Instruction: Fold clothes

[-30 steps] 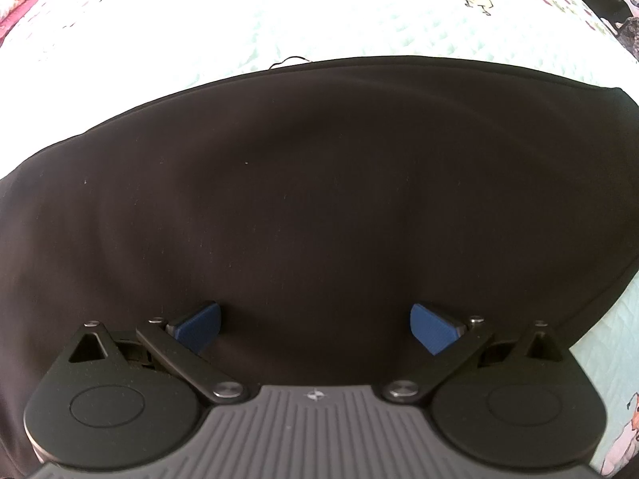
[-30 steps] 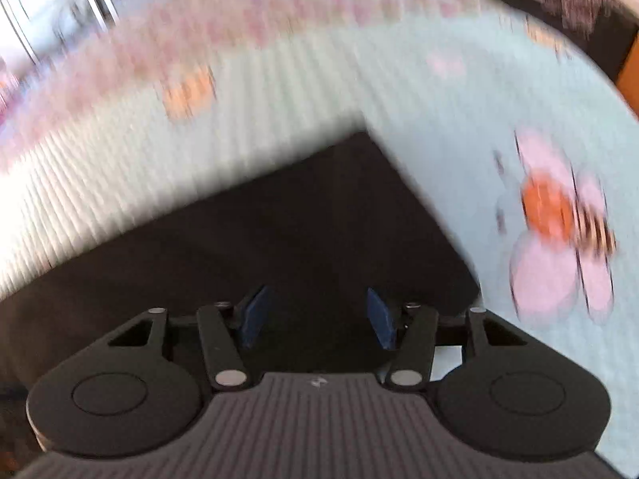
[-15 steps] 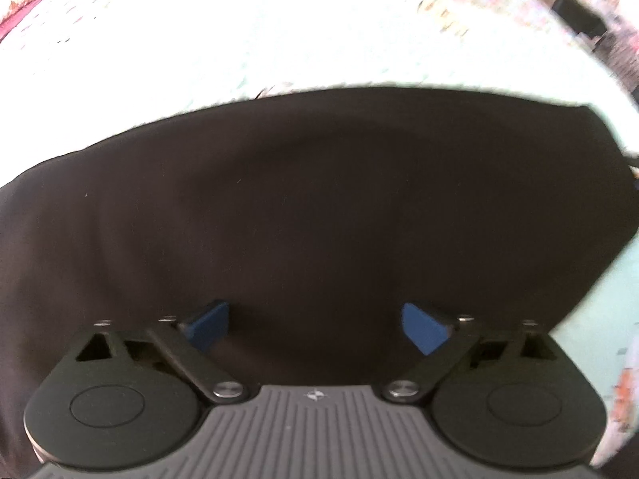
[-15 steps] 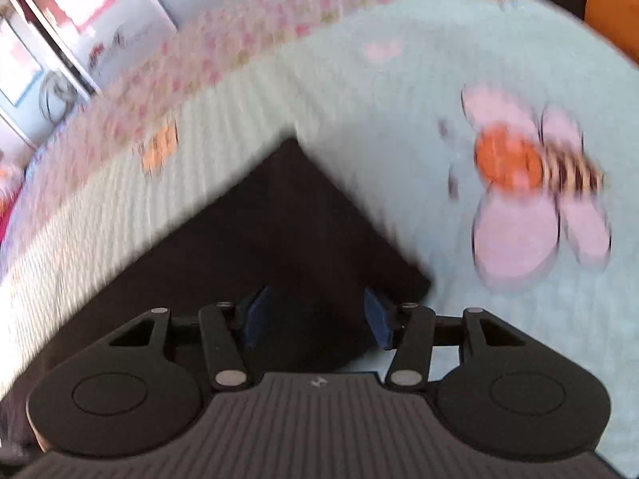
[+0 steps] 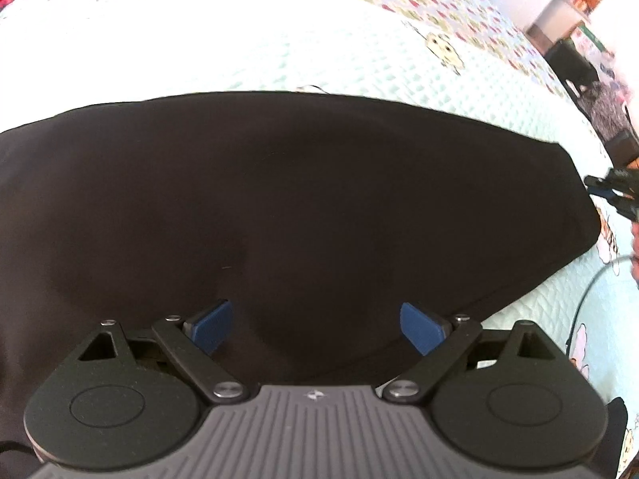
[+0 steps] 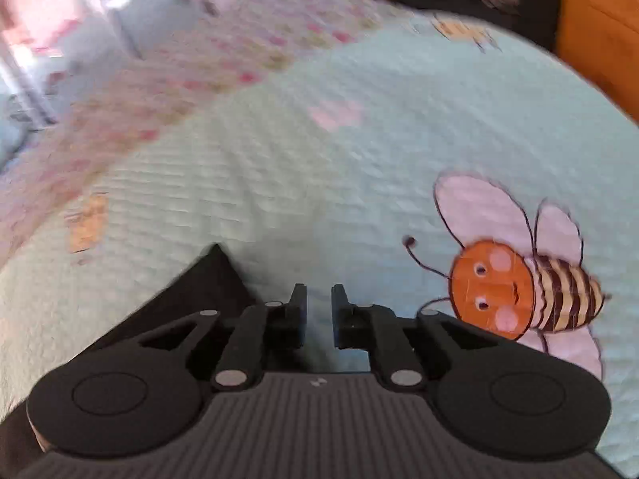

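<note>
A black garment lies spread flat on the bed and fills most of the left wrist view. My left gripper hovers over its near part, jaws wide open, blue pads apart with nothing between them. In the right wrist view only a pointed corner of the black garment shows, left of my right gripper. That gripper's fingers stand almost together, a thin slit of bedspread showing between them, and nothing is seen held. A dark object at the garment's right corner looks like the other gripper.
The bed carries a pale mint quilted bedspread with cartoon prints, including a bee right of my right gripper. A thin dark cable lies at the right. Orange wooden furniture and dark objects stand beyond the bed's edge.
My right gripper has closed from wide open to nearly together and slid right, off the garment's corner onto the bedspread. The left gripper drew back slightly and stayed open.
</note>
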Available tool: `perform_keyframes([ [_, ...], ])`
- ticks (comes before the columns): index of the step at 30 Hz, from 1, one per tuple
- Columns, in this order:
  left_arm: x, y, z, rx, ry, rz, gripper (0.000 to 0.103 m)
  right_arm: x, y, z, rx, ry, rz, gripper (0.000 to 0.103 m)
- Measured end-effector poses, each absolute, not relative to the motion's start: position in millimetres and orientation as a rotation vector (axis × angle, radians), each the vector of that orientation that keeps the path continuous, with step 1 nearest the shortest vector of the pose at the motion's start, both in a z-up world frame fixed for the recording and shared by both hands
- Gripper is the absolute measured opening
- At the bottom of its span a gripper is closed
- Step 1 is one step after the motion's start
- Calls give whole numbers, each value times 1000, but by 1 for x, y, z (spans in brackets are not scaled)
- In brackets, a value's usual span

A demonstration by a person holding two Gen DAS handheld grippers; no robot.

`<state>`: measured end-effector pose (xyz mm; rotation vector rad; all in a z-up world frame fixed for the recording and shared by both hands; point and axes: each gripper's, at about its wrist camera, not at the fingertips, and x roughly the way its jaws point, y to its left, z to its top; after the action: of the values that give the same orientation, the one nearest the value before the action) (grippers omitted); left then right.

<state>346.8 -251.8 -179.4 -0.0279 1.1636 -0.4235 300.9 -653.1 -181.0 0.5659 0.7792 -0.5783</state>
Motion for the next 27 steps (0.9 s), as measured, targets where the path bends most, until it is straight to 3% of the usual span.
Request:
perform_keyframes([
  [1,349,-248,-182,-38,1151,-410,95,296,-641,-174,565,775,-523,16],
  [3,353,-235,-179,-70,1124,-372,95,292,-617,-167,585,793,-422,35],
  [4,357,-224,-174,-95,1111,-341,95,293,-604,-166,590,806,-374,35],
  [10,376,-173,-183,-246,1165,-214,93,301,-540,-196,597,985,-203,35],
  [12,371,-148,-184,-307,1271,-229,93,292,-530,-208,571,1053,-230,23],
  [15,350,-150,-188,-275,1274,-276,95,281,-517,-197,495,1056,-275,20],
  [18,344,-148,-191,-319,1274,-346,94,289,-488,-178,417,1050,-264,23],
  [21,338,-123,-186,-379,1244,-327,85,303,-430,-167,461,1014,-50,23],
  [27,326,-73,-178,-498,1183,-286,84,338,-286,-189,504,1065,325,23],
])
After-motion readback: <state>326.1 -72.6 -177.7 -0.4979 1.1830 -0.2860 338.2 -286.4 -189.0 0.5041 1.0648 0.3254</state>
